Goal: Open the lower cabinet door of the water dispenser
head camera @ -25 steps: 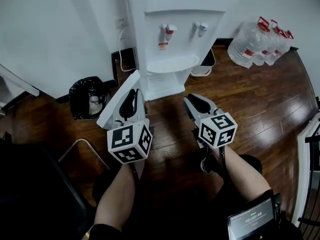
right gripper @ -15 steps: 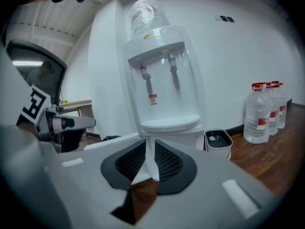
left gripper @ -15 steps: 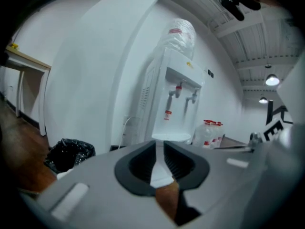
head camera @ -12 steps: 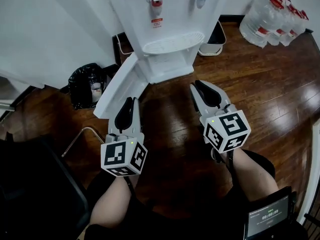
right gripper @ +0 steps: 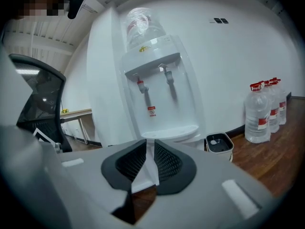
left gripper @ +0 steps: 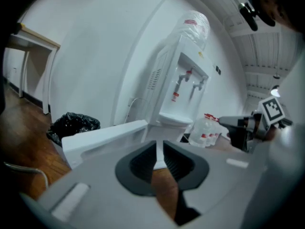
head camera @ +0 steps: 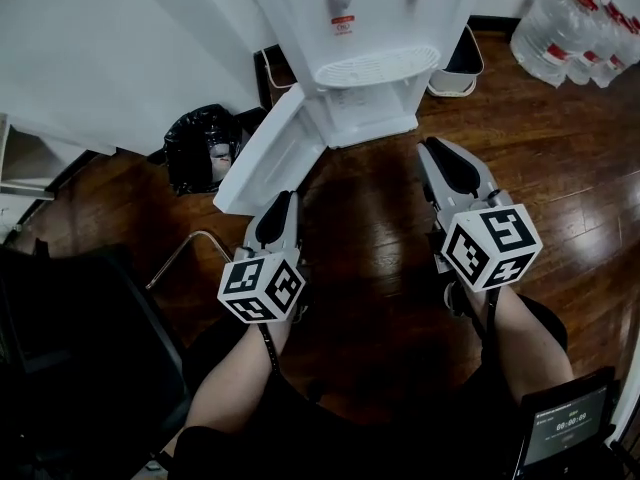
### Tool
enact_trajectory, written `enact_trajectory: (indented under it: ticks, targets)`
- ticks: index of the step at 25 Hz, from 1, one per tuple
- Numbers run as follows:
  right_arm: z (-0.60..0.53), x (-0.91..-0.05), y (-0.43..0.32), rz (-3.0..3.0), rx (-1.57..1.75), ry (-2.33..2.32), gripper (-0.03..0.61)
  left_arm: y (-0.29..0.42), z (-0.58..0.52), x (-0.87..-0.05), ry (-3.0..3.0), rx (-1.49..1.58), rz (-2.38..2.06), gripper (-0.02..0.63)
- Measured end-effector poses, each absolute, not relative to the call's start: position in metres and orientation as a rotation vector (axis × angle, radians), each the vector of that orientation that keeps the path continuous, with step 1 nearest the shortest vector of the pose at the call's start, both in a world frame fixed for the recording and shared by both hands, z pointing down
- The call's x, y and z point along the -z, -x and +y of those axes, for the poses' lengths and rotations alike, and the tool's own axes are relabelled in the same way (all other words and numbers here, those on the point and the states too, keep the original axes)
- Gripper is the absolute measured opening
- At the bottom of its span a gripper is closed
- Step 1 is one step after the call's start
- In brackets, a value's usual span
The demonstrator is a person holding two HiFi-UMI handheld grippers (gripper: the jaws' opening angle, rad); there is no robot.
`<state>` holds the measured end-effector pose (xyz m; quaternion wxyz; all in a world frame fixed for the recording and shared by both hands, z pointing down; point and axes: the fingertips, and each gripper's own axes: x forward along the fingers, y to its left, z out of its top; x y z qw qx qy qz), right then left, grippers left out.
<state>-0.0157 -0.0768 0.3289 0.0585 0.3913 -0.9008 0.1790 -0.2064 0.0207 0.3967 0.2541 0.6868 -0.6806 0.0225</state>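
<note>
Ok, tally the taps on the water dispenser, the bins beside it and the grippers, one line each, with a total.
Taps: 2 (red tap, other tap)
Bins: 2 (black bin, white bin)
Grippers: 2 (left gripper, right gripper)
Total: 6

Dark brown polished plank floor (head camera: 370, 238). Standing on it: tall white water dispenser (head camera: 372, 78) at the wall; black-bagged waste bin (head camera: 203, 148) to its left; small white-rimmed bin (head camera: 455, 66) just right; clear red-capped water bottles (head camera: 580, 30) far right.
</note>
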Motion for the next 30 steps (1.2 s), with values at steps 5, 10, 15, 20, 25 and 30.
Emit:
enact_trajectory:
  ticks: [5,10,15,20,25,30]
  targets:
    - [-0.076,-0.318,0.03,-2.777,-0.599,-1.164,0.049,0.256,0.052,-0.461,-1.708,-0.247,-1.875,0.064]
    - [-0.06,-0.309,0.047,-2.829,-0.573,-1.058,0.048,0.324,0.091,-0.517,-1.437,-0.409,-1.943,0.159]
    - [-0.06,-0.314,0.052,-2.824,-0.646,-1.037,0.048,0.362,0.087,-0.536,-1.453,-0.754,-1.959,0.244]
    - [-0.056,-0.321,0.064,-2.807,-0.643,-1.006,0.041,0.37,0.077,-0.58,-1.502,-0.794,-1.864,0.268]
    - [-0.049,-0.333,0.069,-2.789,-0.637,-0.949,0.04,0.366,0.062,-0.603,-1.519,-0.73,-1.888,0.268]
    - [-0.049,-0.348,0.07,-2.744,-0.69,-0.955,0.034,0.358,0.059,-0.6,-1.505,-0.647,-1.936,0.239]
